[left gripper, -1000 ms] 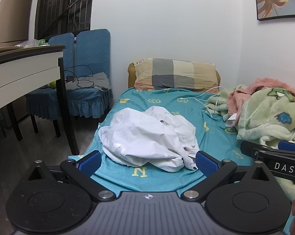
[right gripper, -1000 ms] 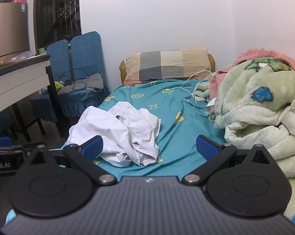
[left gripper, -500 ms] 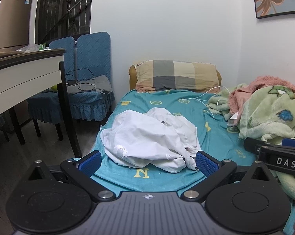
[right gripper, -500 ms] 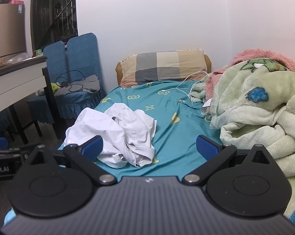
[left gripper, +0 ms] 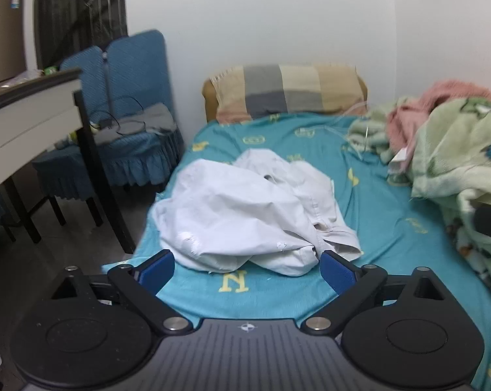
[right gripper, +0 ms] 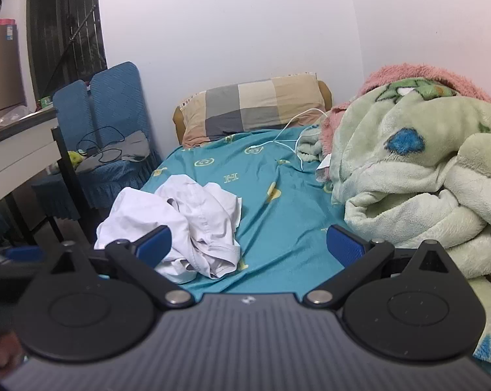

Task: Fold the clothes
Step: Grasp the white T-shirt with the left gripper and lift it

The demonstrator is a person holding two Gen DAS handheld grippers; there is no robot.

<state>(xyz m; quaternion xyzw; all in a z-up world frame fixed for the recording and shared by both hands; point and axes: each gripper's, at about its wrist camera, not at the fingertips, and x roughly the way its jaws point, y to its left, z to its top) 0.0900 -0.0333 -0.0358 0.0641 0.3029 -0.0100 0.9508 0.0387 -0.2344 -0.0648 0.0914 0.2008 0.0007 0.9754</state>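
Left gripper (left gripper: 247, 268) stands with its blue pads wide apart above the near end of the bed; its jaws have just been closing a little, with nothing pressed between them, though the near edge of the white garment (left gripper: 245, 215) lies just beyond the pads. Right gripper (right gripper: 248, 246) is likewise spread wide and grips nothing, hovering over the teal sheet (right gripper: 278, 215) with the garment's near folds showing behind its left pad. Garment condition: crumpled in a heap on the sheet at the foot of the bed, on the side nearest the floor, unfolded. No container proper is in view; the nearest thing to one is the blue chair (left gripper: 131, 123) beside the bed, whose seat carries a grey cloth and a dark cable. A checked pillow (left gripper: 288, 93) lies at the head of the bed, and a green fleece blanket (right gripper: 408, 176) with pink fabric over it is piled along the wall side. The right wrist view alone shows a white charging cable (right gripper: 288, 137) clearly, trailing across the sheet near the pillow; the left wrist view is blurred there. Only the left wrist view shows the yellow letter printed on the sheet just short of the garment, and a picture's lower edge on the wall.
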